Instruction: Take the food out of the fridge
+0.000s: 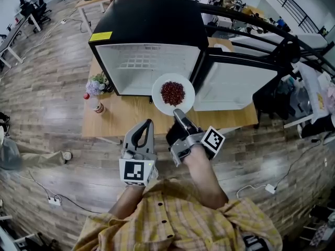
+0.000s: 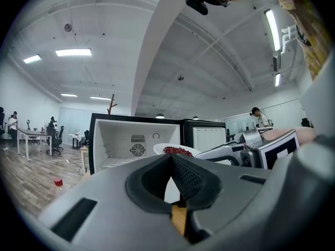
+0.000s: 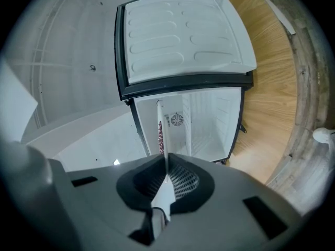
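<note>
A white plate (image 1: 158, 99) heaped with small dark red food (image 1: 172, 92) hangs in front of the open black mini fridge (image 1: 152, 25), above the wooden table (image 1: 131, 120). My right gripper (image 1: 178, 114) is shut on the plate's near rim. In the right gripper view the plate (image 3: 160, 132) runs edge-on between the pads of the right gripper (image 3: 165, 163), with the empty white fridge interior (image 3: 209, 124) behind. My left gripper (image 1: 148, 123) is shut and empty, off to the plate's lower left. From the left gripper (image 2: 171, 158) the plate (image 2: 175, 150) shows ahead.
The fridge door (image 1: 233, 82) stands swung open to the right. A small bottle with a red cap (image 1: 95, 103) and a bunch of flowers (image 1: 98, 83) sit on the table left of the fridge. Cables and a power strip (image 1: 54, 200) lie on the wood floor.
</note>
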`<state>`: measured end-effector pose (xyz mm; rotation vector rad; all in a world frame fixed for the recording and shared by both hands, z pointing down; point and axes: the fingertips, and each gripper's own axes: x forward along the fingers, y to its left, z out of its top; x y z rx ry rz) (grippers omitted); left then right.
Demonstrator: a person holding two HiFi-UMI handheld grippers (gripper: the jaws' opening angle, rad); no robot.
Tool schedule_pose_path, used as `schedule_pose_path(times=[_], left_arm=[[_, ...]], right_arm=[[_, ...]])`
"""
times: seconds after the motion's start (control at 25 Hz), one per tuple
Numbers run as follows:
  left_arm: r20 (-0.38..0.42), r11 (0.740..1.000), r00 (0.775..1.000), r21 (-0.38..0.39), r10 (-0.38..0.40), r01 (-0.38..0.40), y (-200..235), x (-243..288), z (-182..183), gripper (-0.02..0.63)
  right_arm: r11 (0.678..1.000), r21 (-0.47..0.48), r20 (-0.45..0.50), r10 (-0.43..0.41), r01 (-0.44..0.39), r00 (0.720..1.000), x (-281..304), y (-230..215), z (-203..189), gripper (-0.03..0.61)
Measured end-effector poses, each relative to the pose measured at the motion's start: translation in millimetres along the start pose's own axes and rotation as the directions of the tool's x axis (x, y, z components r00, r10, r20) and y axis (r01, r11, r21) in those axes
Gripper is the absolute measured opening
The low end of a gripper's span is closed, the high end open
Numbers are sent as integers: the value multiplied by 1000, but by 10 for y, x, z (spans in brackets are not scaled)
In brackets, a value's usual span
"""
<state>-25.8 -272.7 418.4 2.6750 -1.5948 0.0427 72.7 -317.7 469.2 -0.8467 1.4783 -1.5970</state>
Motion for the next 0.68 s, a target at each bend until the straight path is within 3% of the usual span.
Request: schedule_pose_path(times=[0.68], left_arm=[[11, 1000, 1000, -3, 21, -21, 17, 43, 11, 8]], right_arm=[[999, -30, -19, -15, 14, 1000, -123, 63, -93, 17]])
